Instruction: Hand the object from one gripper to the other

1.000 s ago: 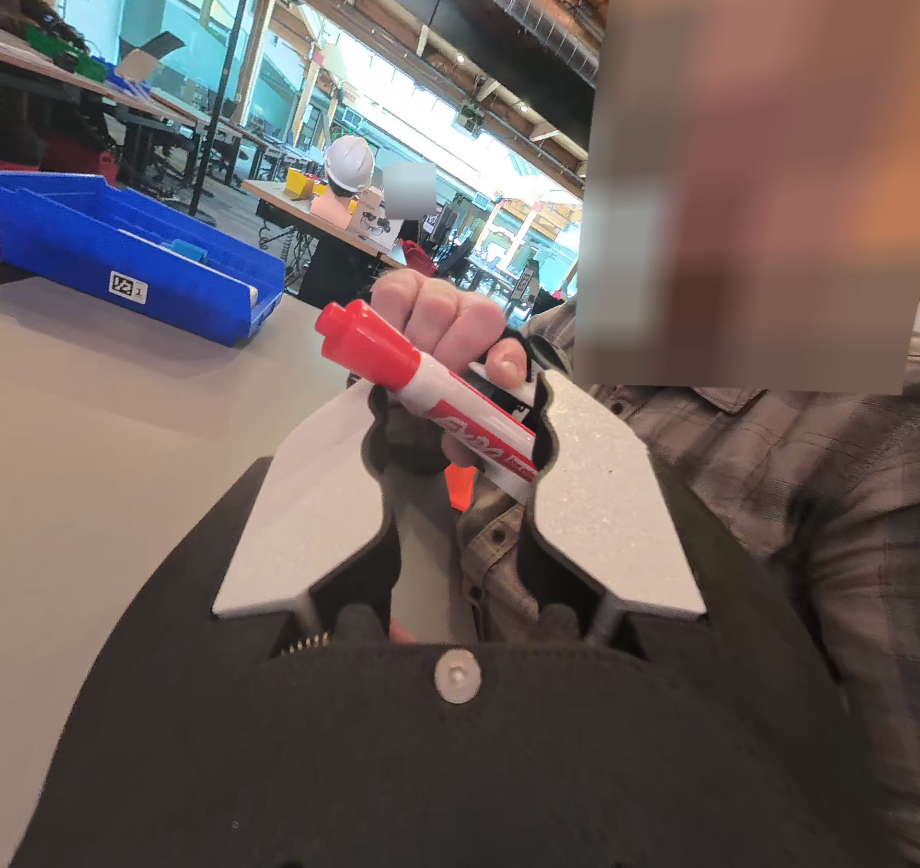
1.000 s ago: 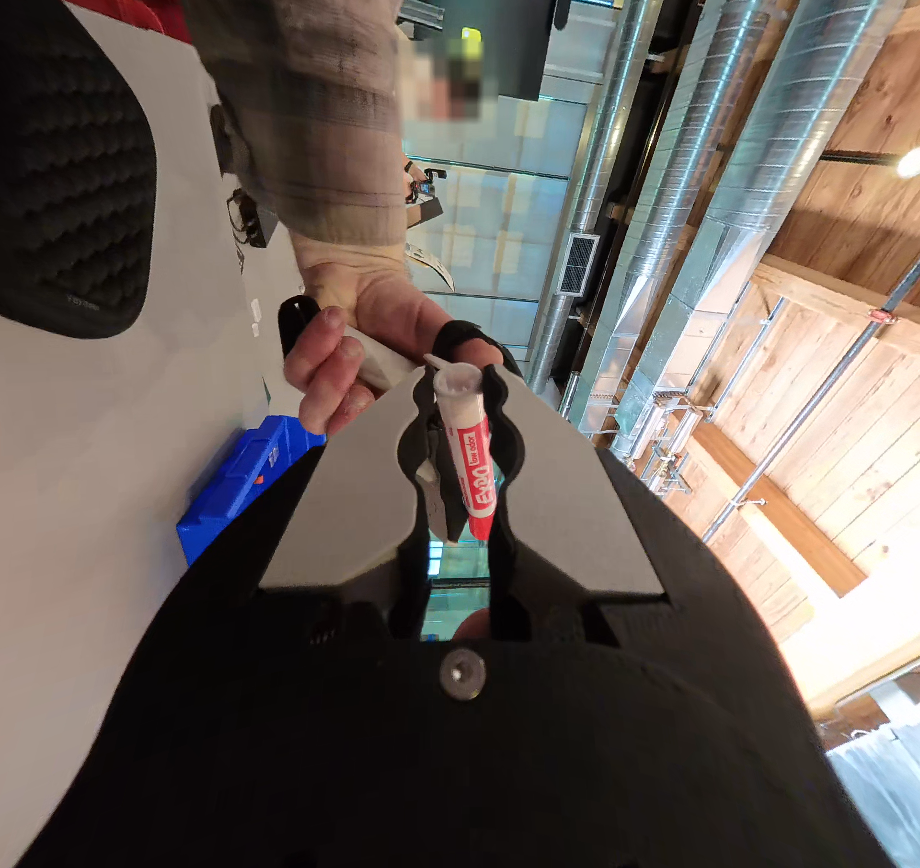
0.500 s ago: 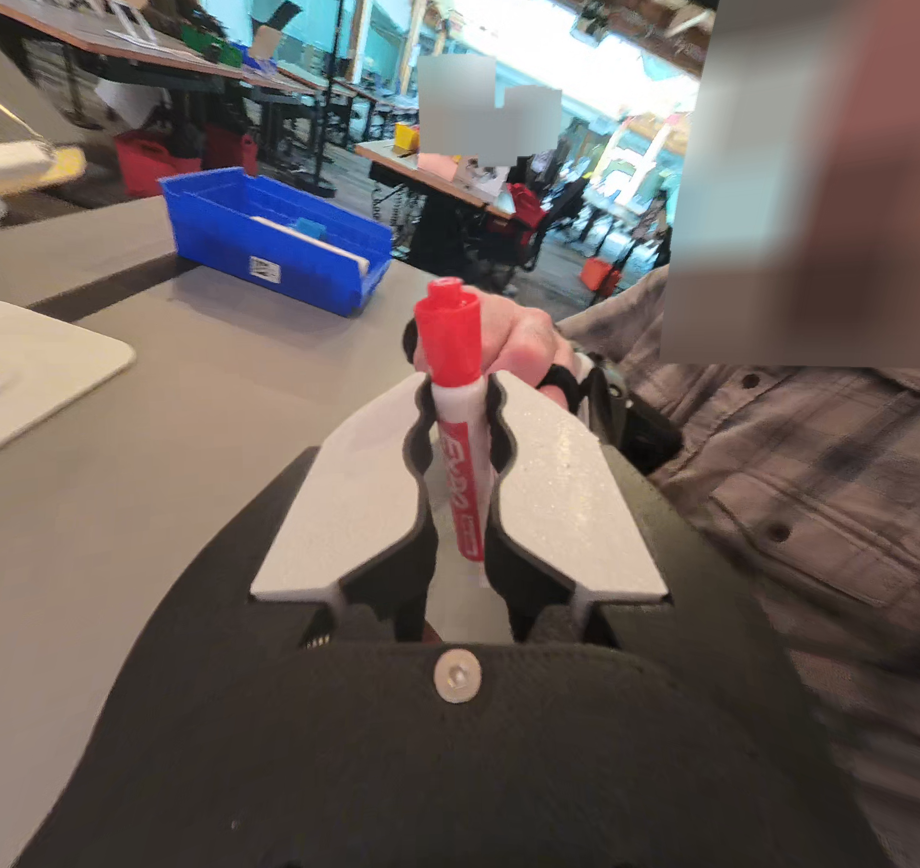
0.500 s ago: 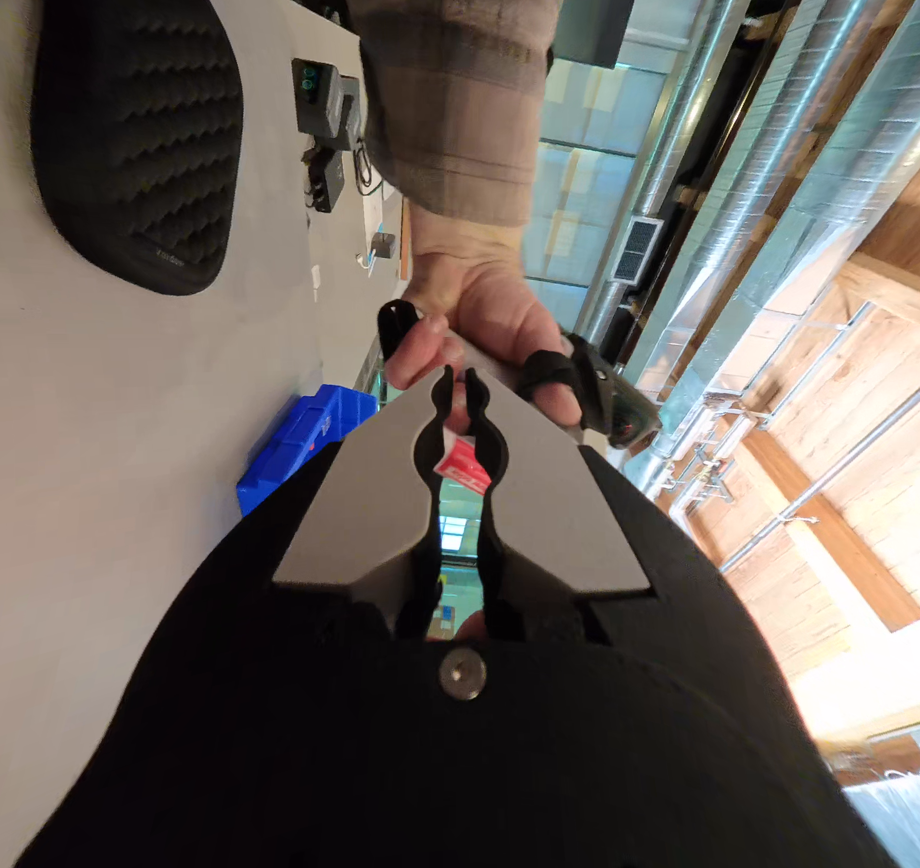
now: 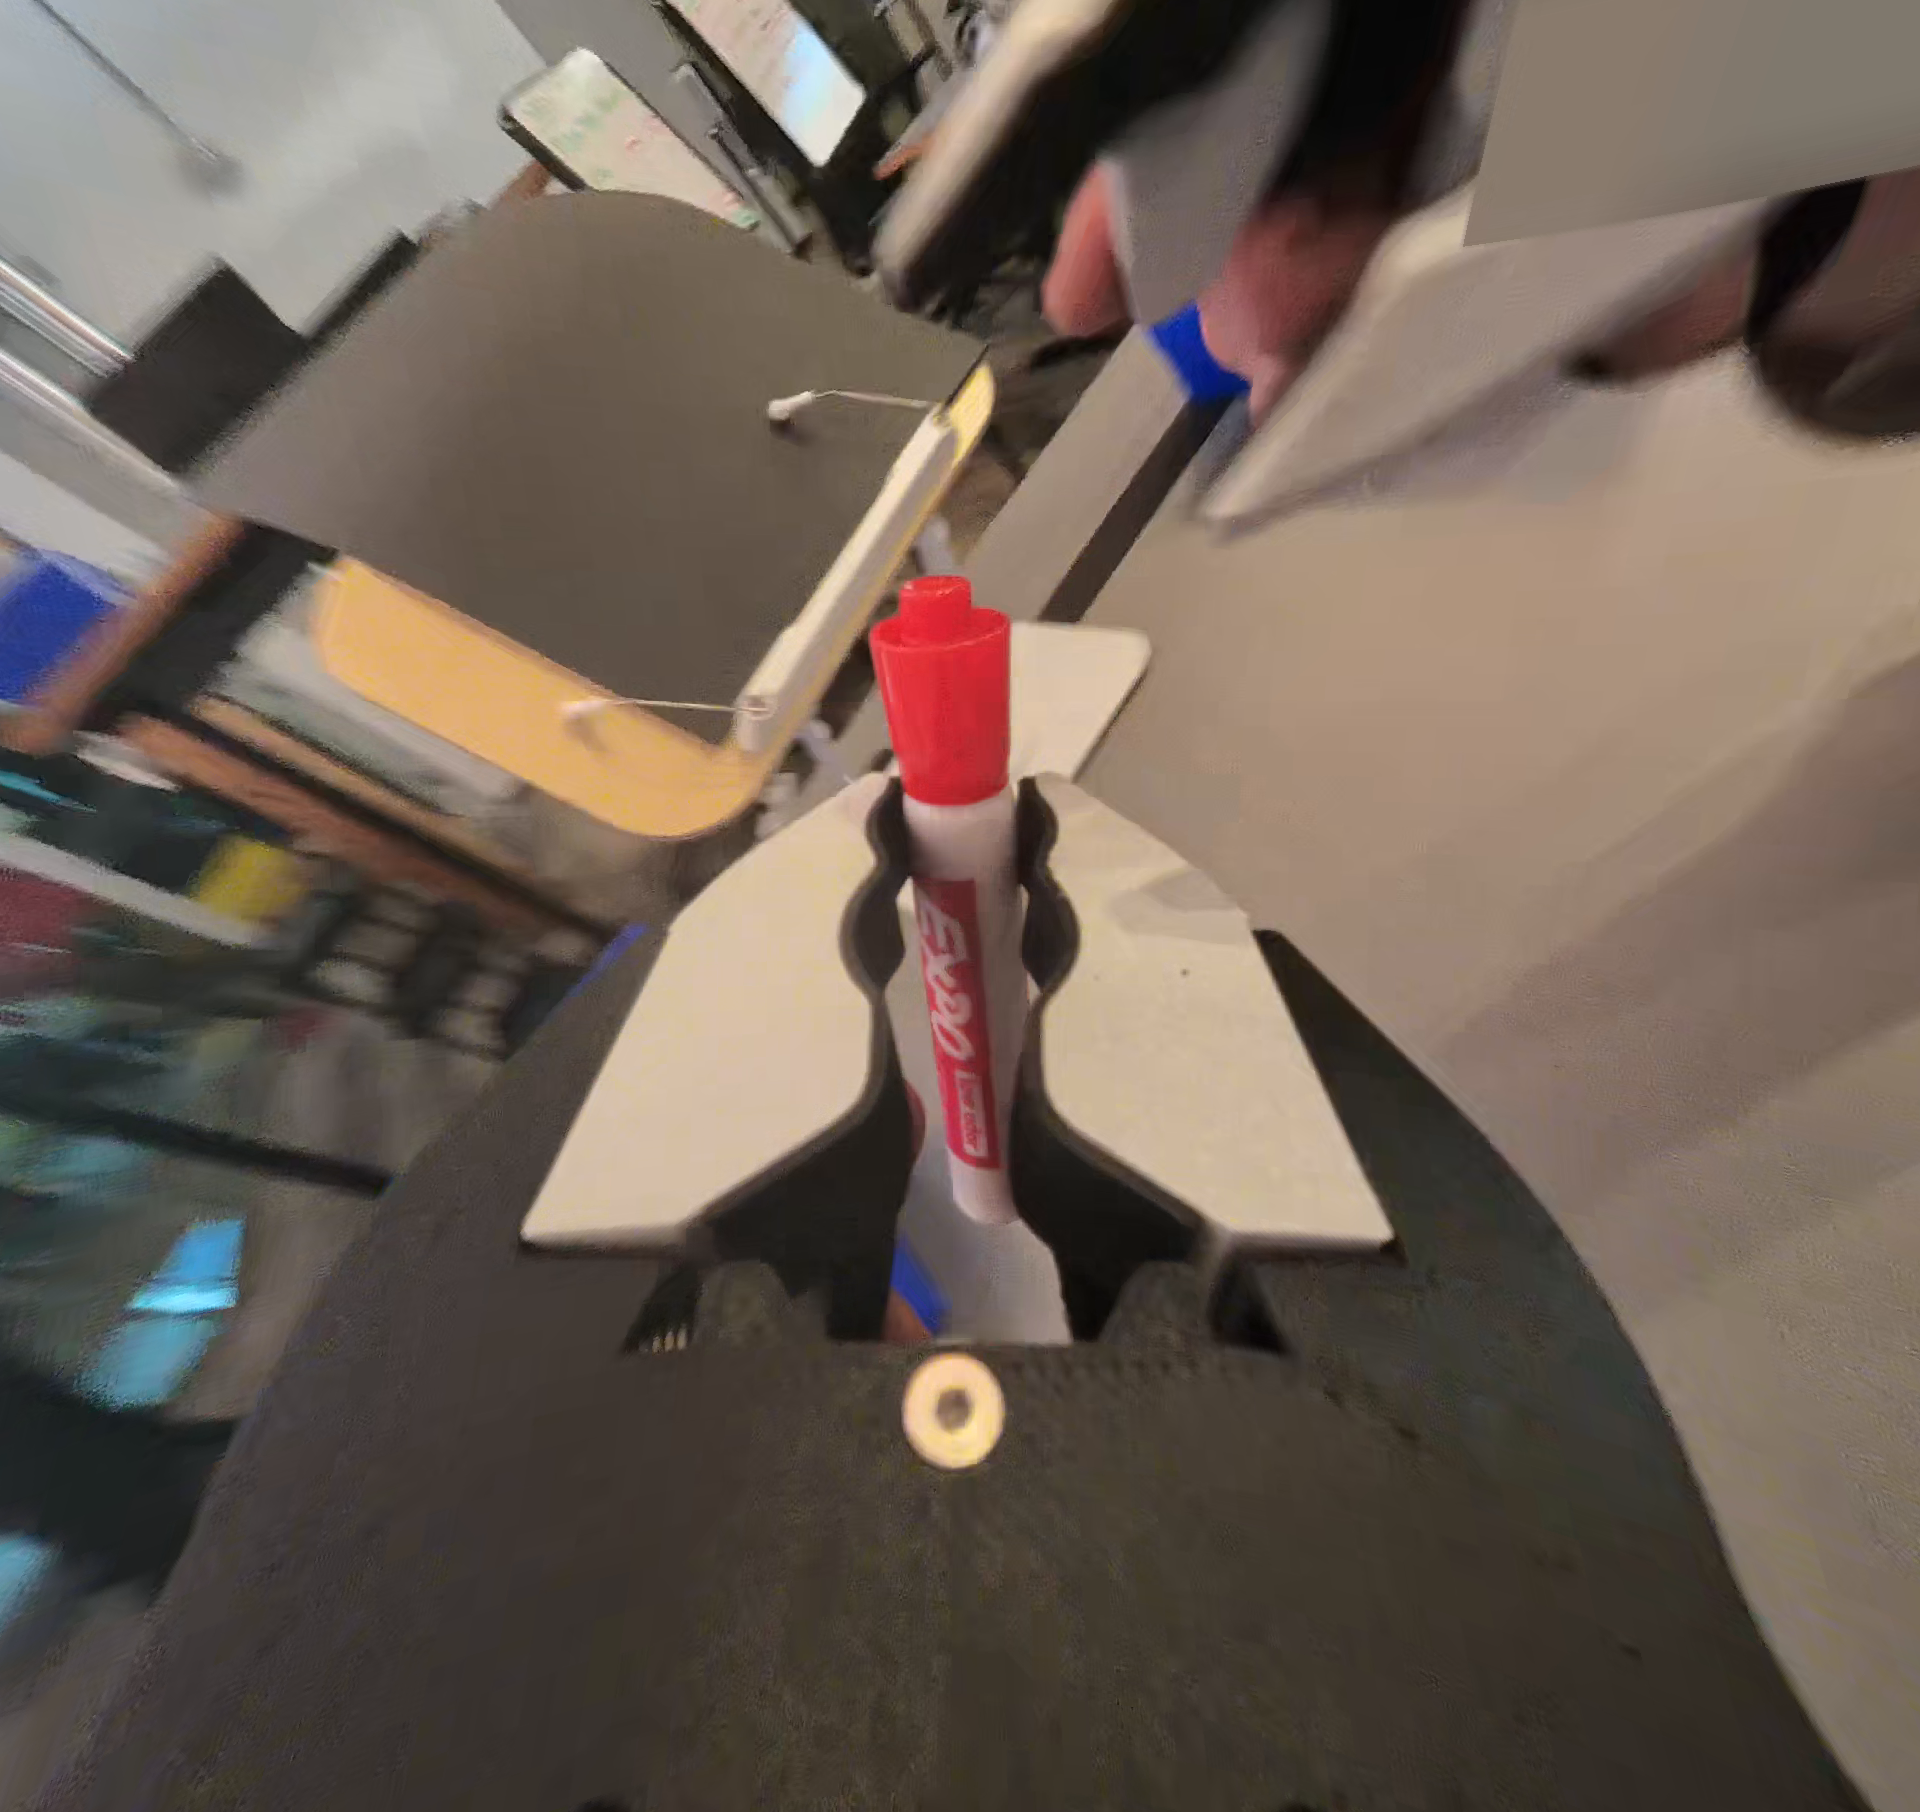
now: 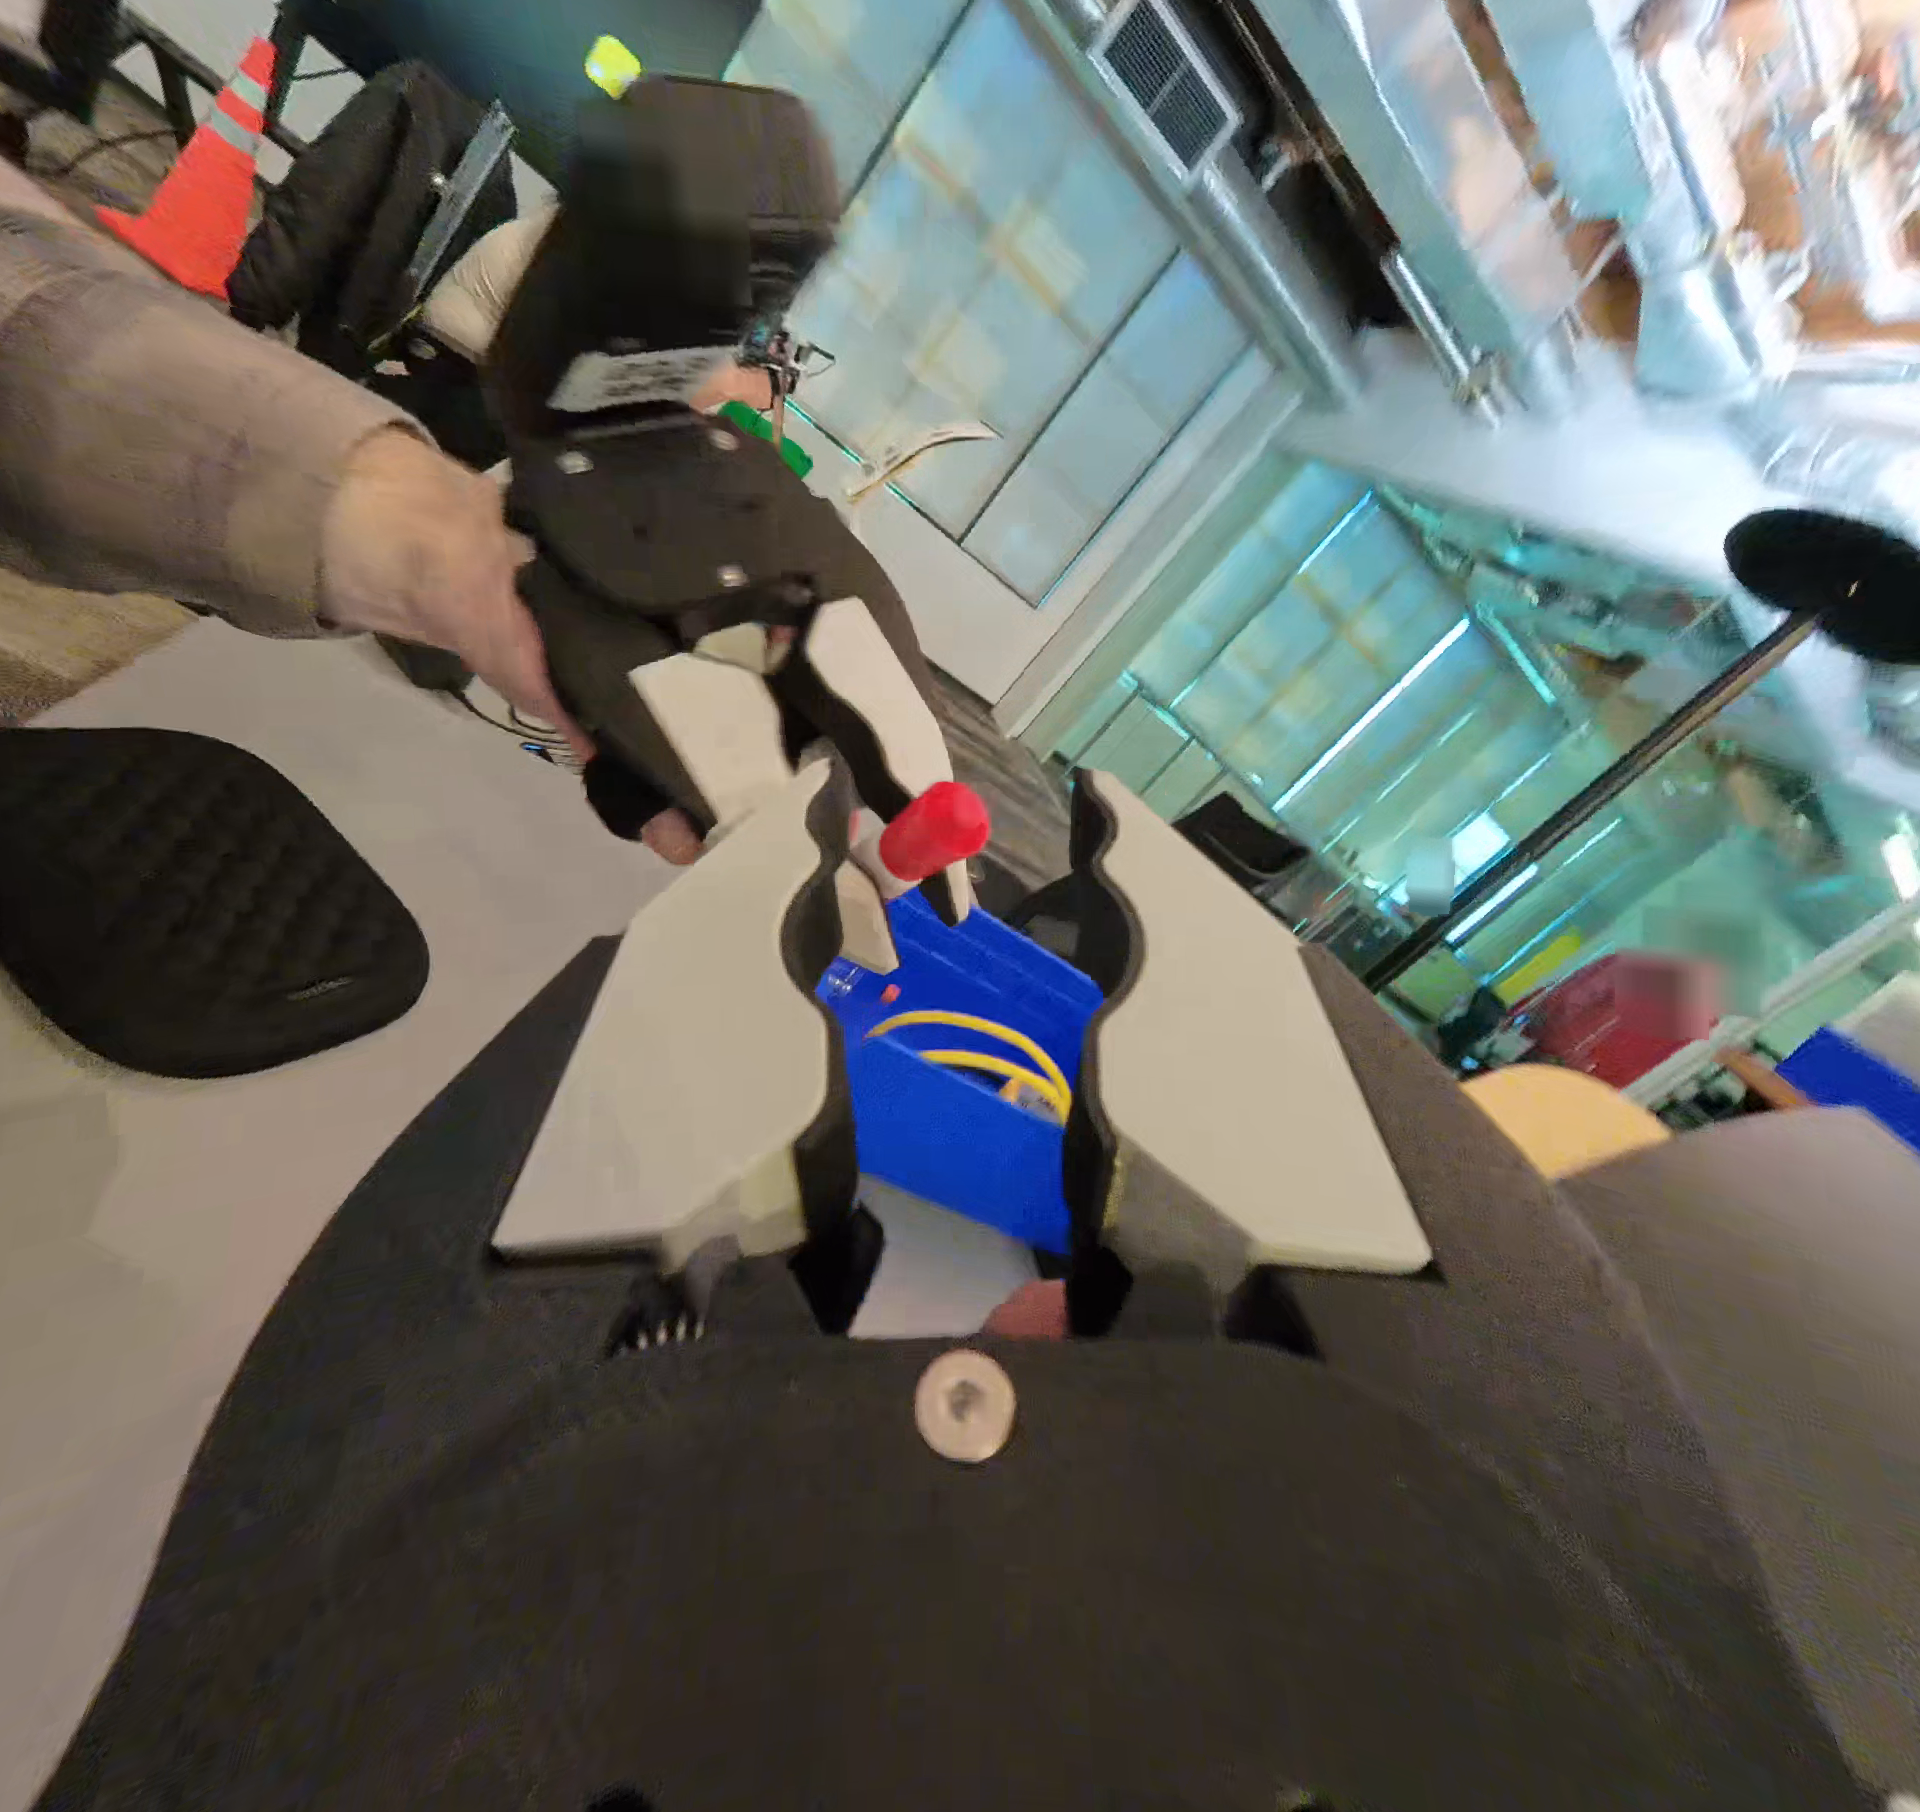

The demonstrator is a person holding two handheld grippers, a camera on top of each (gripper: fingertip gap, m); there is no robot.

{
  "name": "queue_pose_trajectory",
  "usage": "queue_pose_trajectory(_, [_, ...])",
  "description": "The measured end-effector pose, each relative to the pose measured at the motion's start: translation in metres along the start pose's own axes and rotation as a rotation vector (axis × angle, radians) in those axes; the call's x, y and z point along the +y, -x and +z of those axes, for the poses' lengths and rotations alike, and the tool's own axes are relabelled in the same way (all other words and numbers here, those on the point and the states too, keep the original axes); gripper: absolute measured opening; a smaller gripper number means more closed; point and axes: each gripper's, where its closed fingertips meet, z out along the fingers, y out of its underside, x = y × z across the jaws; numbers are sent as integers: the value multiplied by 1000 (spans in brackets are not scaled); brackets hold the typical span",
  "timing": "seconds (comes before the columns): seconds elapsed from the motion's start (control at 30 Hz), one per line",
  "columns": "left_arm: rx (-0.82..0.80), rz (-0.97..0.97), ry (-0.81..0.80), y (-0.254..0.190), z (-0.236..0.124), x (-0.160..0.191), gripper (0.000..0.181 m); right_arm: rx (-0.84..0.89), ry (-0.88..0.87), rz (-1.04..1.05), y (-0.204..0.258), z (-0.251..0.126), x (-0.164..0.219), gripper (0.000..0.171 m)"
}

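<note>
Grey surface [image 6: 312, 931] at 9 o'clock; blue bin [image 6: 956, 1128] between the right tool's [image 6: 951, 827] jaws, which stand wide apart, empty. Left tool [image 5: 956, 827] clamped on the red-capped marker [image 5: 961, 983], cap toward 12. Judgement: handover done, marker with left tool. Next: carry it clear, grip kept firm.

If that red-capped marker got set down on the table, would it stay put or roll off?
The marker looks like a smooth round tube, so it would probably roll if laid flat. It seems stiff and light: the left gripper holds it straight with no sag. Its glossy barrel may be a bit slippery, though the wavy dark pads likely help.
</note>
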Motion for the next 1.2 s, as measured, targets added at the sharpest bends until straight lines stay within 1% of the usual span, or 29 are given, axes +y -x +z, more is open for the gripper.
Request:
queue_pose_trajectory(0.07, [-67, 213, 70, -3, 5, 1, 20, -18, 75, -18, 0, 1, 14, 41])
queue_pose_trajectory(0.13, [-102, 398, 117, -7, 9, 0, 21, -51, 151, -91, 5, 1, 28, 36])
queue_pose_trajectory(0.2, [-90, 464, 152, -12, 13, 0, 20, -95, 200, -126, 11, 0, 37, 30])
queue_pose_trajectory(0.27, [-89, 511, 139, -13, 14, -3, 21, -129, 235, -160, 16, -3, 42, 24])
queue_pose_trajectory(0.4, [-82, 599, 175, -13, 15, -2, 21, -170, 262, -196, 22, -6, 45, 21])
queue_pose_trajectory(0.47, [-68, 616, 183, -16, 16, -1, 21, -171, 280, -226, 24, -5, 48, 21])
queue_pose_trajectory(0.53, [-57, 646, 192, -18, 17, 0, 21, -175, 300, -246, 26, -4, 53, 17])
queue_pose_trajectory(0.6, [-52, 667, 196, -19, 17, 0, 21, -176, 308, -269, 28, -3, 55, 17])
queue_pose_trajectory(0.87, [-38, 669, 196, -20, 18, 2, 20, -178, 302, -293, 29, -2, 55, 16])
queue_pose_trajectory(0.97, [-68, 670, 179, -14, 18, -3, 21, -135, 278, -296, 23, 0, 50, 16])
queue_pose_trajectory(1.07, [-97, 649, 195, -5, 18, -5, 22, -91, 270, -311, 16, 1, 49, 16])
queue_pose_trajectory(1.13, [-130, 613, 211, 5, 15, -5, 30, -55, 252, -315, 8, -1, 46, 15])
queue_pose_trajectory(1.2, [-174, 525, 196, 20, 7, -8, 36, 17, 226, -333, -4, -2, 39, 16])
